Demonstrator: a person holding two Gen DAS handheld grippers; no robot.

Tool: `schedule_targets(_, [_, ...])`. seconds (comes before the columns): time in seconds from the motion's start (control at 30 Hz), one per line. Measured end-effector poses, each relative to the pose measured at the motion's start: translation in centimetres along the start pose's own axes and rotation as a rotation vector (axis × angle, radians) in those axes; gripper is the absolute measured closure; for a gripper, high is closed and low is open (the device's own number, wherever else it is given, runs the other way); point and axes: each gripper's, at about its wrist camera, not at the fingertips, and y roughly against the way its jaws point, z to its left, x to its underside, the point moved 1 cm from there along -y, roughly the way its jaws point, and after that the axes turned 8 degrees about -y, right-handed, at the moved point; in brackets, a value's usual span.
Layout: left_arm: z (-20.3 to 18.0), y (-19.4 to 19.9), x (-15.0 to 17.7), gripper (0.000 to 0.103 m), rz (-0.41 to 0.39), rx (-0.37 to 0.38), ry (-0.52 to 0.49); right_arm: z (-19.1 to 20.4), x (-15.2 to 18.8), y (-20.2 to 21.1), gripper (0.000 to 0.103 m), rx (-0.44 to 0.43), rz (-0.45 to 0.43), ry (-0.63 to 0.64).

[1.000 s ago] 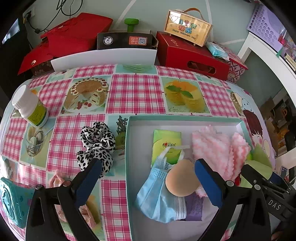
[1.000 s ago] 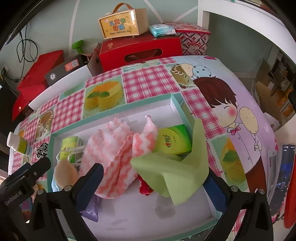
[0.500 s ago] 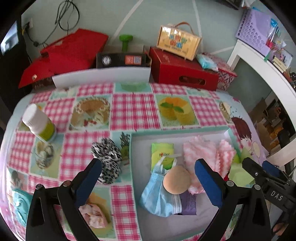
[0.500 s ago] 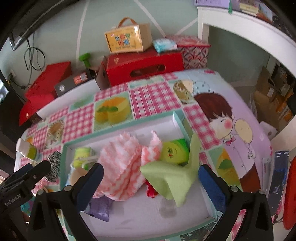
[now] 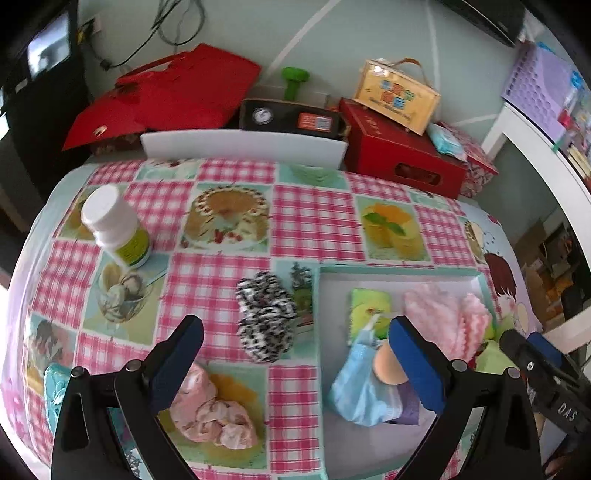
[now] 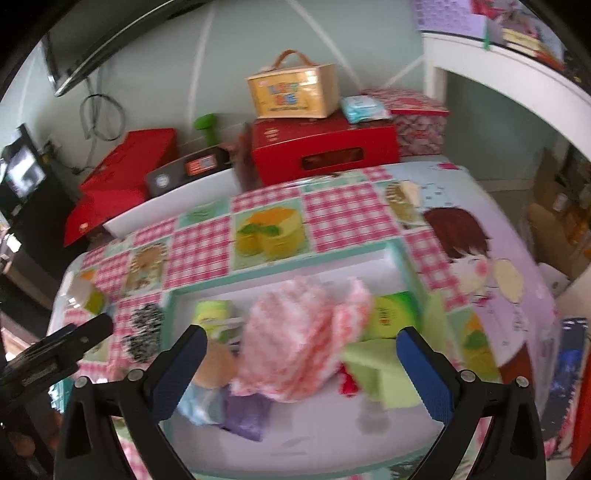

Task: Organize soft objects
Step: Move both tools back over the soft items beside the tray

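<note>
Ahead of my hand-held gripper, a pale green wall (image 5: 369, 33) rises behind the table (image 5: 314, 218). Red boxes (image 5: 399, 155) line it. A white shelf unit (image 6: 517, 85) stands right.

scrunchie (image 5: 265, 320): black-white leopard | towel (image 6: 295, 339): pink-white | mask (image 5: 356, 387): light blue

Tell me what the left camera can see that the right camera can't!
Only the left wrist view shows the pink floral scrunchie lying on the tablecloth near the left gripper, plus a teal item at the table's edge.

Only the right wrist view clearly shows the green cloth, a red thing beside it, and the right gripper with both fingers spread.

Both show the white tray, the pink fluffy towel, the blue face mask, the black-and-white scrunchie outside the tray, and the white bottle.
</note>
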Motion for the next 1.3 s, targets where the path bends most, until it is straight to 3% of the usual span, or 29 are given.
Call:
schedule_targets(0.37, [5.7,0.0,1.3,0.003,0.034,-0.052,0.140,7.9,2.8,-2.3,0.000,-0.081,0.063,0.174])
schedule_targets(0.57, [6.2,0.3,2.3,0.003,0.042,-0.050,0.152,9.9,4.3,-3.5,0.000,-0.133,0.111,0.233])
schedule_targets(0.87, [4.7,0.7,4.3,0.003,0.044,-0.014,0.139,9.5,5.4,-3.8,0.000,-0.150,0.119,0.231])
schedule_targets(1.3, [4.7,1.4,7.4,0.003,0.020,0.001,0.223,6.4,4.8,-3.8,0.000,-0.147,0.074,0.146])
